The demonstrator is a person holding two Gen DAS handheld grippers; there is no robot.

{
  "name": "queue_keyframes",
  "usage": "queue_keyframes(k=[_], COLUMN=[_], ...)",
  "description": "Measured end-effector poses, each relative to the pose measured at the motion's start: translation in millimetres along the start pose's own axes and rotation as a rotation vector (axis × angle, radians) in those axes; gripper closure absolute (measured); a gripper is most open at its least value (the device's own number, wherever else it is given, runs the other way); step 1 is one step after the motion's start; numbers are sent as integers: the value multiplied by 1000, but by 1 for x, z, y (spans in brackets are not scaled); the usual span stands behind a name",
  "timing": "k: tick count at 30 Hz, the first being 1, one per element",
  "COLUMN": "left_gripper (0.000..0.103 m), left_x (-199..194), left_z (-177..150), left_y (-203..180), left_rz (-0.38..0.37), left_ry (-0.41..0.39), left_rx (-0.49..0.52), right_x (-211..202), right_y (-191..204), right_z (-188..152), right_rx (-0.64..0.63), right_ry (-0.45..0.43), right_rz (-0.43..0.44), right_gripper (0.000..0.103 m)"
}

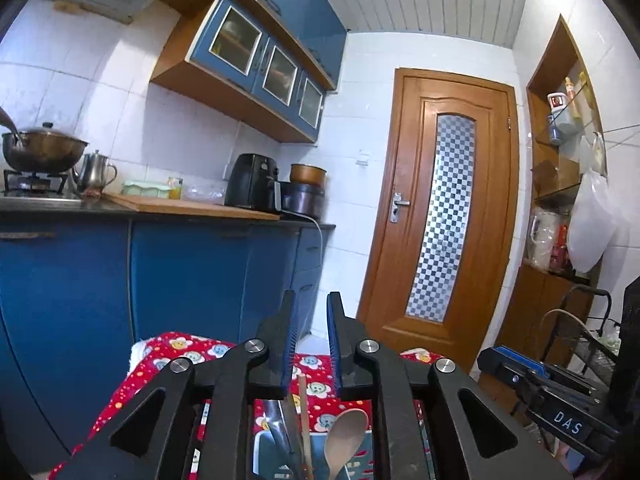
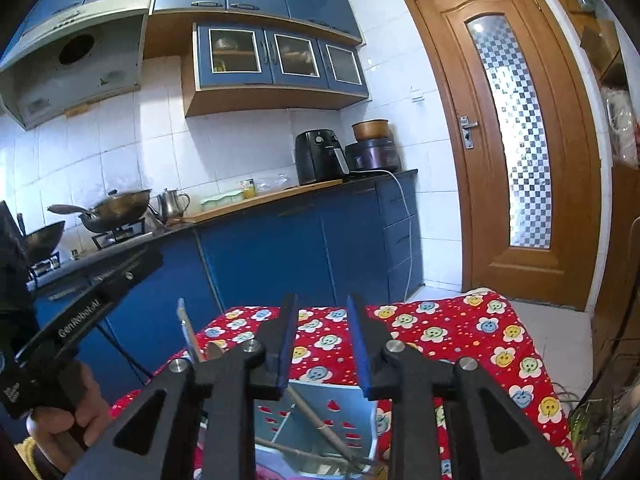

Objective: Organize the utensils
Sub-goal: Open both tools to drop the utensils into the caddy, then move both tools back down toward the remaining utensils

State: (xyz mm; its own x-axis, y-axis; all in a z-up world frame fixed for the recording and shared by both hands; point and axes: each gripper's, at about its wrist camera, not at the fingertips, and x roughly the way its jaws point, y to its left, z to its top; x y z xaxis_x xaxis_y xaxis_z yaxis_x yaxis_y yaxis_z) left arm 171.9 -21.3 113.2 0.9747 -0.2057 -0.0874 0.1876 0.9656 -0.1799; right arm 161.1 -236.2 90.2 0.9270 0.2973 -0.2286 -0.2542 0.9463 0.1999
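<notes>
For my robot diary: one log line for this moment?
left hand-held gripper open | right hand-held gripper open | both above utensil holder | wooden spoon inside

A pale blue utensil holder [image 2: 320, 412] with red strawberry prints and an inner divider stands on the red flowered tablecloth [image 2: 460, 336]. A wooden spoon [image 1: 344, 436] stands in it bowl up beside a thin wooden chopstick [image 1: 305, 420] and a metal utensil [image 1: 276, 420]. Wooden handles [image 2: 320, 420] lean slantwise across the compartments.

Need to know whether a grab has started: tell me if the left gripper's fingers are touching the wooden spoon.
Apart. In the left wrist view the left gripper fingers are open and empty, raised above the wooden spoon in the holder.
</notes>
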Motion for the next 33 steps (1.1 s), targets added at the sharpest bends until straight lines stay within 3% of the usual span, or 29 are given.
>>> queue_keyframes(k=[13, 33], left_gripper=[77, 76], left_x=[-30, -92], left_z=[22, 1], left_y=[-14, -13], left_rz=[-34, -3], left_ry=[63, 262], left_rx=[31, 45], right_x=[-34, -95], right_y=[16, 29], right_z=[14, -28], right_rx=[0, 1], right_ry=[17, 112], right_rz=[27, -34], right_gripper=[69, 59])
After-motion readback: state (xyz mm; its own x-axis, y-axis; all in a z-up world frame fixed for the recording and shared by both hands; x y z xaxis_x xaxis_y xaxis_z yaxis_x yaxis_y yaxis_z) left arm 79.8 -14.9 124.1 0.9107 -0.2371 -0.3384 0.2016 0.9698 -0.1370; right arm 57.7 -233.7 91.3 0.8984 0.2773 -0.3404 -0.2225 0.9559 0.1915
